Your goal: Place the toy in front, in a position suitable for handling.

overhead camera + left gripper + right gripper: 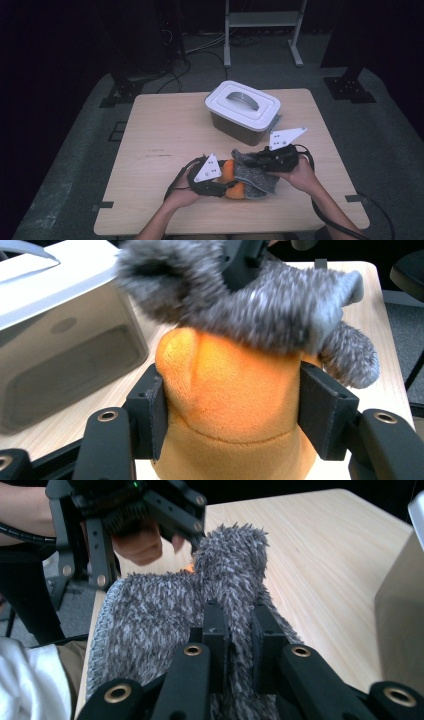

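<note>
Two hand-held tools, both matt black. Left tool (226,186): flat square pads (148,412) on rounded black arms, a brass-ringed screw hole (107,415) just behind each pad, a white three-cornered plate (208,168) on top, black cable (176,181) trailing from the rear. Right tool (248,159): same black arms and brass rings (192,650), white three-cornered plate (285,137) above, thick black cable (327,220) behind. Small green light (134,484) on the left tool's body. Bare forearms; white cloth (27,682) beside the right tool's base.

High view: above person's side, facing forward and down, far, whole tabletop (165,120) seen. Both gripper views: close, along own tongs, facing each other; shared: grey fuzzy cloth (260,300), lidded box (242,112).
</note>
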{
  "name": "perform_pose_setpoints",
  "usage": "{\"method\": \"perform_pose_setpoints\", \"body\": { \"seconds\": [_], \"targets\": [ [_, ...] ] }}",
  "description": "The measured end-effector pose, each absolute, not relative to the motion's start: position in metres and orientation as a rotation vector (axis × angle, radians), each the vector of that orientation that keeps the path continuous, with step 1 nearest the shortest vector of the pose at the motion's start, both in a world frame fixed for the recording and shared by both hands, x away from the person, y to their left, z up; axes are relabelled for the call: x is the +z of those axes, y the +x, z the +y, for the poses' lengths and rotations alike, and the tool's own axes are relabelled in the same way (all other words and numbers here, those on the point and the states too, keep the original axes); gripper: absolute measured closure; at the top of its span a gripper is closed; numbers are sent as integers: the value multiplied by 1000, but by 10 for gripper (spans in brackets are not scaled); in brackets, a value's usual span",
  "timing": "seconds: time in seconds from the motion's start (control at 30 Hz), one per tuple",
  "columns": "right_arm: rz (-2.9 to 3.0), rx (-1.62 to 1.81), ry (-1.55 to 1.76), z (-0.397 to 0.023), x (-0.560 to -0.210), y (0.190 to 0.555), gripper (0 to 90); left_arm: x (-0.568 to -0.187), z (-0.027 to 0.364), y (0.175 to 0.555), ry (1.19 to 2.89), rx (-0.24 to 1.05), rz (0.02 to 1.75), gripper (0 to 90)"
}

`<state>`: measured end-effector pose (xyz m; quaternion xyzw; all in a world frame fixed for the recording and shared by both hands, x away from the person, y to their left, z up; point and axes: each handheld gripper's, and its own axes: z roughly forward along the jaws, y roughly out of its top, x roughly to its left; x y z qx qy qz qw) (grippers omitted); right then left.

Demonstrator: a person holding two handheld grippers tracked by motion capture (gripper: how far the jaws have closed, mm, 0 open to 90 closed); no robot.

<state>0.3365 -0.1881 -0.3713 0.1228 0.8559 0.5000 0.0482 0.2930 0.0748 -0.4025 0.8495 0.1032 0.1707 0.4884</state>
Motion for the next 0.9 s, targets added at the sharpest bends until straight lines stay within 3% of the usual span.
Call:
{"method": "perform_pose_setpoints", "body": {
  "seconds": [0.17,0.43,0.7,0.9],
  "targets": [
    [2609,1510,437,-206,-378,335,799,-398,74,293,2073,420,246,365],
    [2581,1569,329,-185,-366,329,797,-397,64,291,2076,414,228,365],
    [2589,1571,426,-207,-386,330,797,-398,71,292,2052,405,286,371],
    [2565,1684,400,-203,-377,327,797,-396,65,292,2071,391,274,368]
  ]
}}
